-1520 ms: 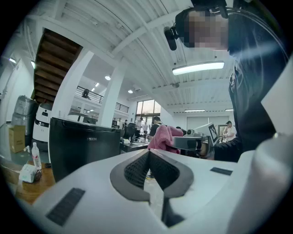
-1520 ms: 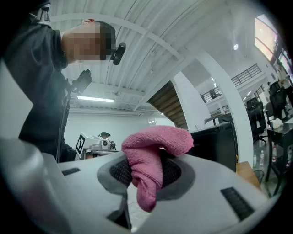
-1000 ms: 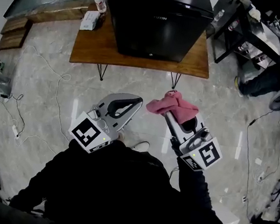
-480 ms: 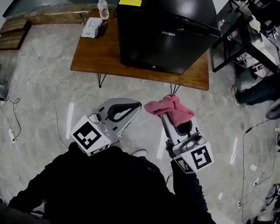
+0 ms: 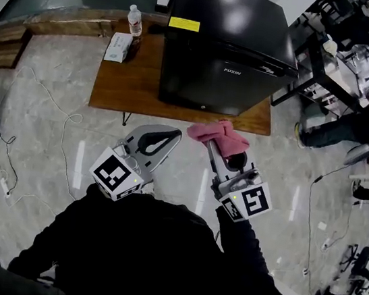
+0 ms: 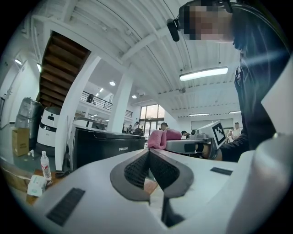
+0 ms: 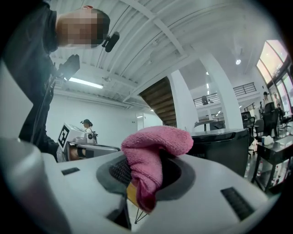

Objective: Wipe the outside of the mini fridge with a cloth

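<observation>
A: Head view?
B: At 12, mini fridge [image 5: 226, 47] on the table [image 5: 122, 80], not yet touched. I'm squared up to it.
A: Left gripper view?
B: My left claw [image 6: 149, 154] is clenched, empty, spare.
A: Right gripper view?
B: My right claw [image 7: 146, 176] pinches the cloth [image 7: 158, 139], wad bunched forward, ready for wiping.

Illumination was even, overhead and bright. A ceiling strip light [image 6: 203, 73] bloomed in the left gripper view; glare marked the mini fridge [image 5: 233, 21] top and the floor [image 5: 77, 162]. Both gripper views showed fisheye bending, black corners and soft foregrounds.
</observation>
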{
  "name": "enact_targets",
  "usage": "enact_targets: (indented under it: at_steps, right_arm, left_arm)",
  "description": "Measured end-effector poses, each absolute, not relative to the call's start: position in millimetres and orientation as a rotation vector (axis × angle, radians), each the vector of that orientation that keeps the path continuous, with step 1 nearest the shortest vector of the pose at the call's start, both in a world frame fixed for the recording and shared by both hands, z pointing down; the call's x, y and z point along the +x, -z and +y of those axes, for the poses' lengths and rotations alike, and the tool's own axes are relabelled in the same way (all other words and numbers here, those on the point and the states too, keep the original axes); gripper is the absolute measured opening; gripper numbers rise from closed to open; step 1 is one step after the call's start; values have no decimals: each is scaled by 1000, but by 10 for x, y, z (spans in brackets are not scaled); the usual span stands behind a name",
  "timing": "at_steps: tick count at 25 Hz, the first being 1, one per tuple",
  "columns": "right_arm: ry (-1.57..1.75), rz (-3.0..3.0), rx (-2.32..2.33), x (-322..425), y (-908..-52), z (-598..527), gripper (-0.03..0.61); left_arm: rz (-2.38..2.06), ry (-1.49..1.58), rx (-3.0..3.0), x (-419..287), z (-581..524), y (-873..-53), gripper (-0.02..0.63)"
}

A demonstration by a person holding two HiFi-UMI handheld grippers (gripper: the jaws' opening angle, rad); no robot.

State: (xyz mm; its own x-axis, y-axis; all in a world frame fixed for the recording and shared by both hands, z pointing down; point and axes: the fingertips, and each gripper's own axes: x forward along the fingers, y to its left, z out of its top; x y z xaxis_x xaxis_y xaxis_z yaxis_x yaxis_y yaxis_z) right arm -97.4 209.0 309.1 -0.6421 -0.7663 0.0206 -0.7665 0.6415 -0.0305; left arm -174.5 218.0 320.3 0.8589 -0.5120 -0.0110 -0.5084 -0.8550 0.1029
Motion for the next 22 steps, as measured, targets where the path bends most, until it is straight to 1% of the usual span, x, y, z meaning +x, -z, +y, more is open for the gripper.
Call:
enact_targets:
  at_steps: [4, 9, 15, 22]
  right_arm:
    - [31, -2768, 1422, -1236, -3114, 1634, 118]
    - [54, -2645, 1665, -1419, -3251, 943, 118]
    - [-162, -2661, 1646, -1754, -3568, 334, 120]
    - [-196, -2609, 1716, -1735, -3677, 24, 118]
  left_arm:
    - [-856, 44, 2938, -2017, 1846, -3216, 6]
    - [-985, 22, 2919, -2342, 1361, -3282, 6]
    - [-1117, -10, 2865, -2533, 978, -3416, 6]
    - [-1182, -11, 2791, -2427, 775, -3527, 6]
